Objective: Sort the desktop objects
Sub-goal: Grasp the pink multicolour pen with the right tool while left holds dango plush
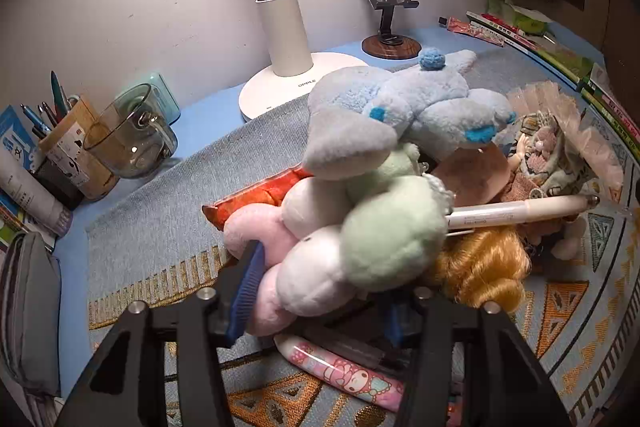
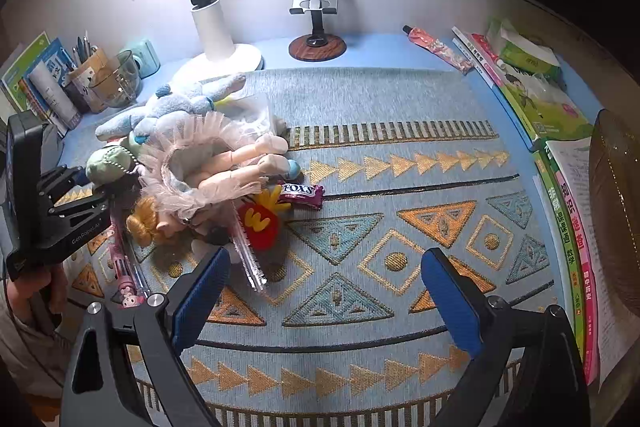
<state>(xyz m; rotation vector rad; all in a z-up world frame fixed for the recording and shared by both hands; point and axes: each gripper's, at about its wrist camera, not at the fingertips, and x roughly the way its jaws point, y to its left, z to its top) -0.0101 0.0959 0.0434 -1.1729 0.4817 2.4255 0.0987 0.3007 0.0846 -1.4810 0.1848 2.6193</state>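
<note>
The left gripper point(image 1: 320, 291) pinches the pastel plush toy point(image 1: 340, 235) low in its own view, pads pressed into the pink and white lobes; the toy runs from lower left to upper right, part of the heap that also holds the blue plush point(image 1: 400, 107) and the doll point(image 1: 480, 267). The right gripper point(image 2: 326, 291) stands spread and empty over bare mat point(image 2: 400, 99), the heap up-left of it, so the left hand is nearer. At the left edge, the pen cup point(image 1: 68, 147) holds pens; the glass mug point(image 1: 132, 139) looks empty.

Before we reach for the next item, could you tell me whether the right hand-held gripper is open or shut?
Open. The right hand-held gripper has its blue pads spread wide over bare mat, with nothing between them.
</note>
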